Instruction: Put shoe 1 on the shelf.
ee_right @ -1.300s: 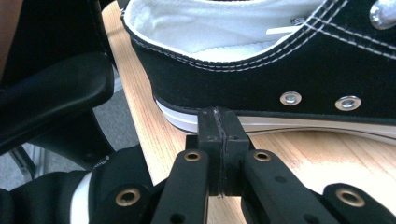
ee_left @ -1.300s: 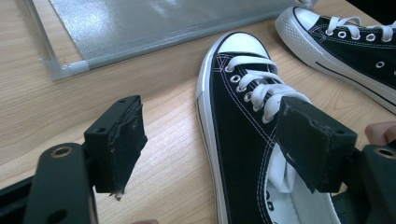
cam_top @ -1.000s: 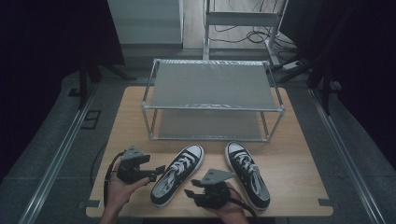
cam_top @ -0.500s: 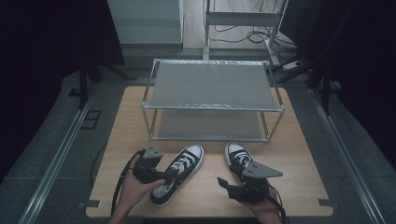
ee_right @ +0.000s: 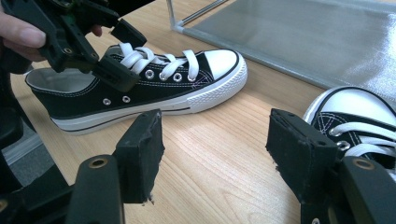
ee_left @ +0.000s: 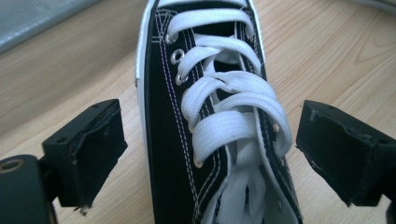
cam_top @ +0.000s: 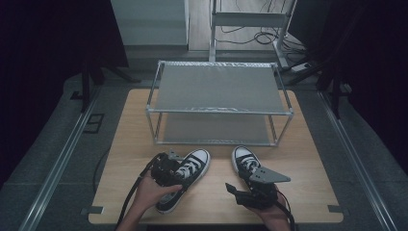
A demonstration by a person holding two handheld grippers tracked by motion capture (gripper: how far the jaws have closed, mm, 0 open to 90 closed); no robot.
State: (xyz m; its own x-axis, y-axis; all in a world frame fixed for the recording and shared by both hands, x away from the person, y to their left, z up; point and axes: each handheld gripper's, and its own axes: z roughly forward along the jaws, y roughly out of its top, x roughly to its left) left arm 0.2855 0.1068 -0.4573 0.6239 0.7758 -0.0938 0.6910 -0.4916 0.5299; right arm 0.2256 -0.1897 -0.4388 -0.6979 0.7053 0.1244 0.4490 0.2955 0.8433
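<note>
Your left gripper [ee_left: 210,154] has just spread its jaws wide; they straddle the laced middle of the left sneaker [ee_left: 210,116] without pressing it. Your right gripper [ee_right: 215,158], also just opened, stands empty over bare table [ee_right: 219,186], just beside the right sneaker [ee_right: 355,121]. Both shoes lie in front of the metal rack [cam_top: 219,89].

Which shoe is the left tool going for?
On the wooden table, in front of the metal rack, lie two black sneakers. It is the left sneaker, toe angled toward the rack, with the open left tool straddling its laces.
</note>
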